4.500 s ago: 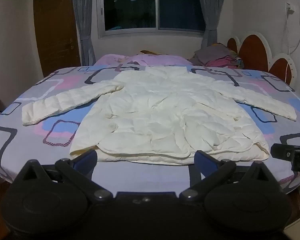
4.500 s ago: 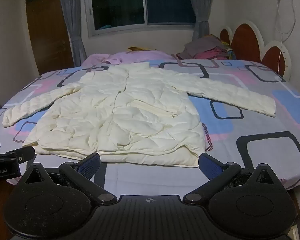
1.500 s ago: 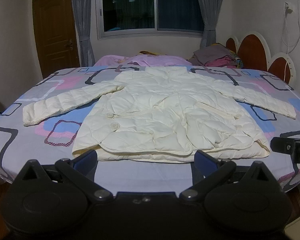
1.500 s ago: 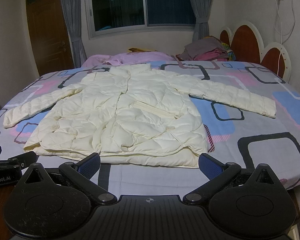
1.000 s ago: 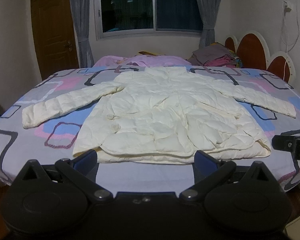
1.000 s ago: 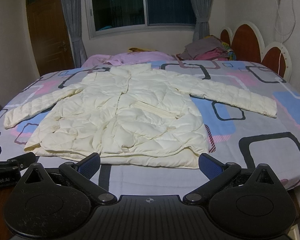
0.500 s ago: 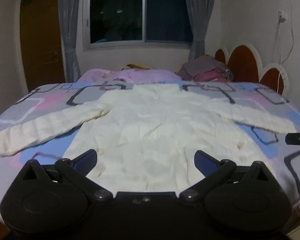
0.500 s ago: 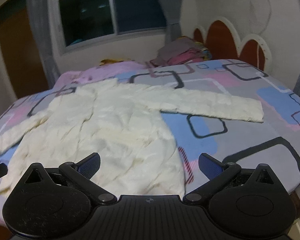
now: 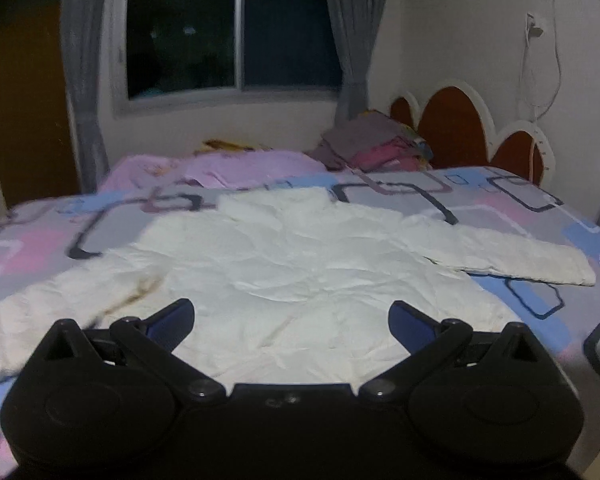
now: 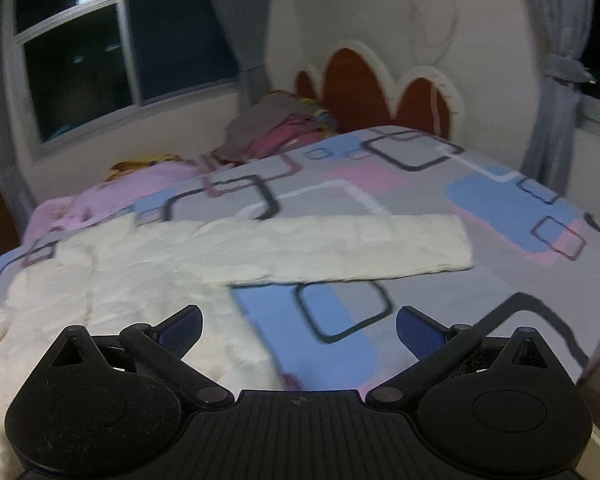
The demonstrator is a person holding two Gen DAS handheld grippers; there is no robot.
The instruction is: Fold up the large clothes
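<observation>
The bed [image 9: 500,200] fills most of both views, w/ a grey sheet patterned in blue and pink blocks and dark rounded squares. Behind it: a dark window [image 9: 232,32] w/ grey curtains, and a scalloped brown headboard [image 9: 456,128] on the right. The white puffer jacket [image 9: 300,264] lies flat and spread on the bed, collar toward the window, body roughly centred; its right-side sleeve [image 10: 340,248] stretches straight out across the sheet, the other sleeve runs off toward the left edge of the left wrist view. A pink blanket [image 9: 228,164] sits at the far edge of the bed, and a pile of folded clothes [image 9: 376,144] is near the headboard. Left gripper [image 9: 291,316] hovers over the jacket body, fingers wide apart, nothing in them. Right gripper [image 10: 299,326] is over the jacket's edge and bare sheet below the sleeve, also spread wide and empty. Both views blurred.
</observation>
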